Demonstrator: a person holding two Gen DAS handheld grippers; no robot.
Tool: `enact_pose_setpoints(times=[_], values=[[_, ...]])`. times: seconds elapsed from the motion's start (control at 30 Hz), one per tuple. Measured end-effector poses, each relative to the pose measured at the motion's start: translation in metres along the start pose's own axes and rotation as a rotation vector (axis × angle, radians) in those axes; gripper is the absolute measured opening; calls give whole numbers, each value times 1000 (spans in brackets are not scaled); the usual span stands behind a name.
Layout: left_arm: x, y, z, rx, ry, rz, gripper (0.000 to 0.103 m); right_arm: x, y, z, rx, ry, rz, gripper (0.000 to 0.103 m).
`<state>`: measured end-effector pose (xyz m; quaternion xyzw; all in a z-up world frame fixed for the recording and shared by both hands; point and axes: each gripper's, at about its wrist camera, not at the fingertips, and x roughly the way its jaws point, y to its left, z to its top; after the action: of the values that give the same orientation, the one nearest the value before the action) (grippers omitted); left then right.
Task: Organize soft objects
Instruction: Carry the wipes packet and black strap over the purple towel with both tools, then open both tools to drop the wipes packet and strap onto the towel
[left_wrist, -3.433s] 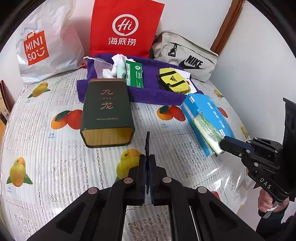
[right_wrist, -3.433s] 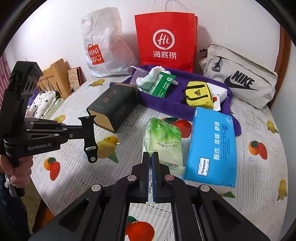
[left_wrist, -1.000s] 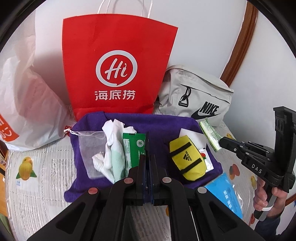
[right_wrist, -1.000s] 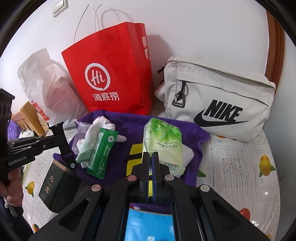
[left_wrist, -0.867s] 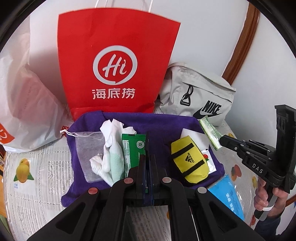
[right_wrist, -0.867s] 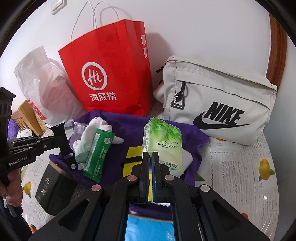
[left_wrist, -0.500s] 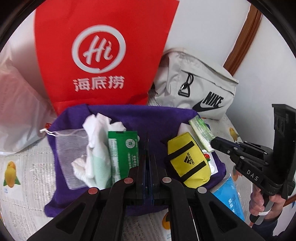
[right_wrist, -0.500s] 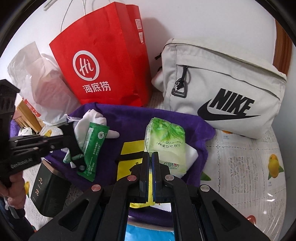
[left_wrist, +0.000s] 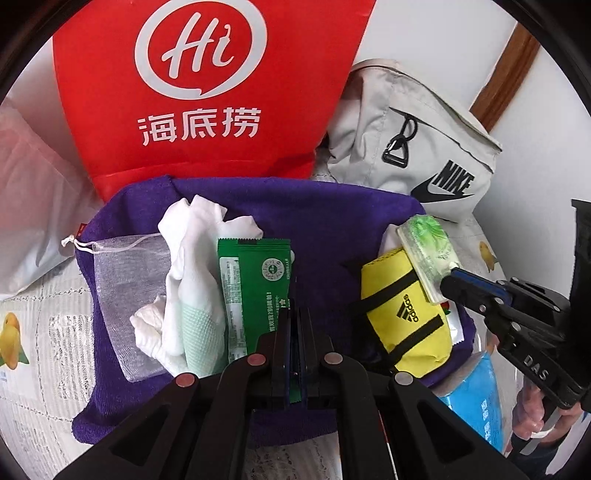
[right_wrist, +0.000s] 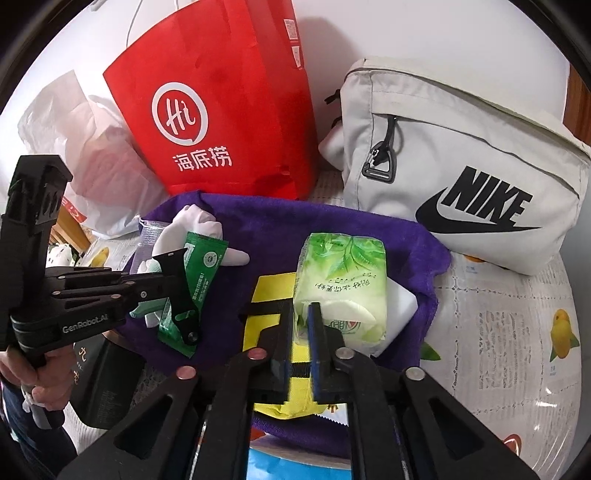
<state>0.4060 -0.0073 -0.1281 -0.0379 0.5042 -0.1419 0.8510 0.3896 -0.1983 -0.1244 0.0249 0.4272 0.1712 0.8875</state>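
We are seeing the tissue pack (right_wrist: 341, 284) lying on the pouch (left_wrist: 404, 317) on the towel (left_wrist: 325, 221), sachet (left_wrist: 255, 291) to its left, bags (left_wrist: 207, 92) standing behind.

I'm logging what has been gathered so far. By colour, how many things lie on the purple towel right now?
On the purple towel:
Green: 2, the green sachet and the green tissue pack
White: 2, the white gloves and the mesh pouch
Yellow: 1, the yellow pouch
Total: 5
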Motion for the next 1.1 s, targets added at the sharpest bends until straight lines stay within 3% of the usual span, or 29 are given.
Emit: enact_pose_setpoints(times=[0.07,0.13,0.2,0.3,0.57,0.73,0.87,1.1], values=[[3,1,1,-12,13,-9,5,0,0,0,1,0,5,30],[3,0,1,-14,13,-3,17,-4,1,-1,9,-14,11,42],[1,-1,1,-7,11,26,32,-8,2,-2,9,-25,15,44],[-3,-2,0,-1,5,52,41,-13,2,-2,14,-38,6,45],[-28,-8,-10,12,-27,117,54,-29,-1,-6,63,-41,9,48],[-54,-19,-25,25,-66,155,69,-51,3,-14,80,-61,-2,54],[-80,-32,-43,41,-95,226,71,-71,8,-25,87,-64,-2,56],[-127,-48,-78,19,-157,251,86,-114,26,-54,66,-107,-38,77]])
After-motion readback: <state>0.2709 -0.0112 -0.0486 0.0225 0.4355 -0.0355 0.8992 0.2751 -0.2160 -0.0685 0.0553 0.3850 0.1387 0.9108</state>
